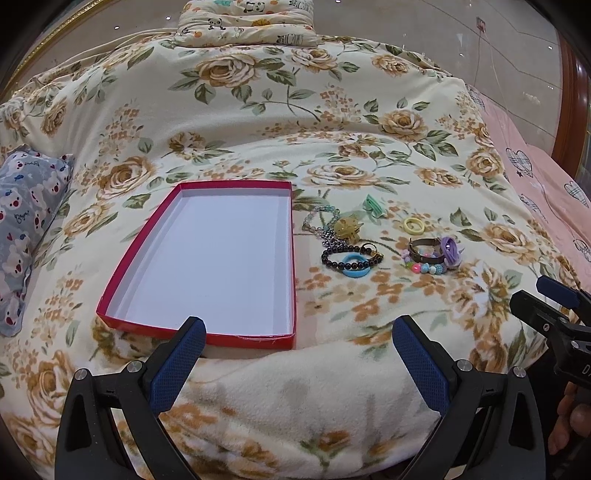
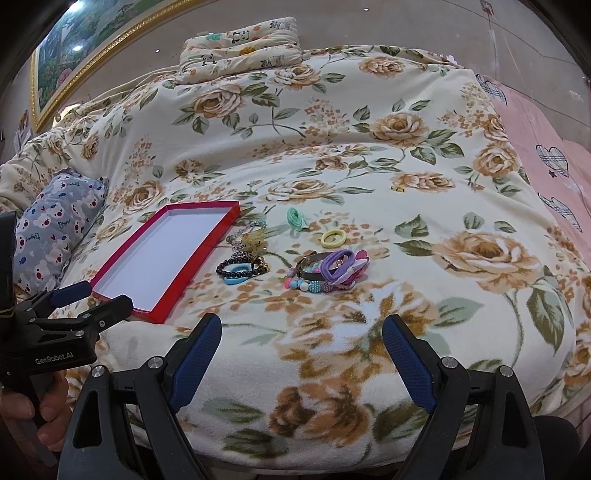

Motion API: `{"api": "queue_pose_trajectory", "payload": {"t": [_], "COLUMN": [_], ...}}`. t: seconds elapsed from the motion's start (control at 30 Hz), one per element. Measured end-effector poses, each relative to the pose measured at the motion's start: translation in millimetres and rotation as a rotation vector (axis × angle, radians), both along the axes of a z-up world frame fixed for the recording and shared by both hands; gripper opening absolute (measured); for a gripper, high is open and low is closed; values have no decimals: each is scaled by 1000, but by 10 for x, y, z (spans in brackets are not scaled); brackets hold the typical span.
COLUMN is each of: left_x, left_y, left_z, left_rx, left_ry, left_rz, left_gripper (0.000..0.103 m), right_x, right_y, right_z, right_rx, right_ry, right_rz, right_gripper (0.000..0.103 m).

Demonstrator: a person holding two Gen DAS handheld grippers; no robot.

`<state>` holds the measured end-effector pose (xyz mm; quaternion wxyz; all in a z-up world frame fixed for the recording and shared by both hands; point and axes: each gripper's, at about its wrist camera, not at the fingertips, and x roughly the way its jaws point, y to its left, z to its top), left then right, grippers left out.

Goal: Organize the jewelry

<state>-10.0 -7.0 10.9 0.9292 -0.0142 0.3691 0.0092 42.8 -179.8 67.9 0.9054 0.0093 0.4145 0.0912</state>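
Now, left tongs [image 1: 297, 341] wide with nothing in them, right tongs [image 2: 301, 339] wide too, white "GenRobot.AI" writing on the left black handle, flat red cardboard box [image 1: 199, 334] with white inside on the flowery blanket bed [image 1: 258, 122], bright bead bracelets and rubber rings [image 1: 351, 253] just beside the box.

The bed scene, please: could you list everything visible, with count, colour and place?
red box: one, white inside, empty, left of the jewelry
jewelry: two loose piles plus strays, mixed colours, right of the box
yellow ring: one, beyond the piles
green clip: one, farthest back
floral blanket: one, cream, under everything
bear pillow: one, grey, far left
panda pillow: one, cream, at the back
left tongs: blue pads, open, empty
right tongs: blue pads, open, empty
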Motion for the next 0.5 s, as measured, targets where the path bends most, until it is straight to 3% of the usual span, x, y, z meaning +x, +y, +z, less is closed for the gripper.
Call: {"api": "queue_pose_trajectory", "payload": {"t": [0.5], "left_x": [230], "left_y": [8], "left_z": [-104], "left_rx": [-19], "left_ry": [39], "left_rz": [-28], "left_gripper": [101], "right_x": [123], "right_y": [-94], "right_z": [-80], "right_rx": [19], "right_ry": [20], "right_rz": [-26], "right_gripper": [90]}}
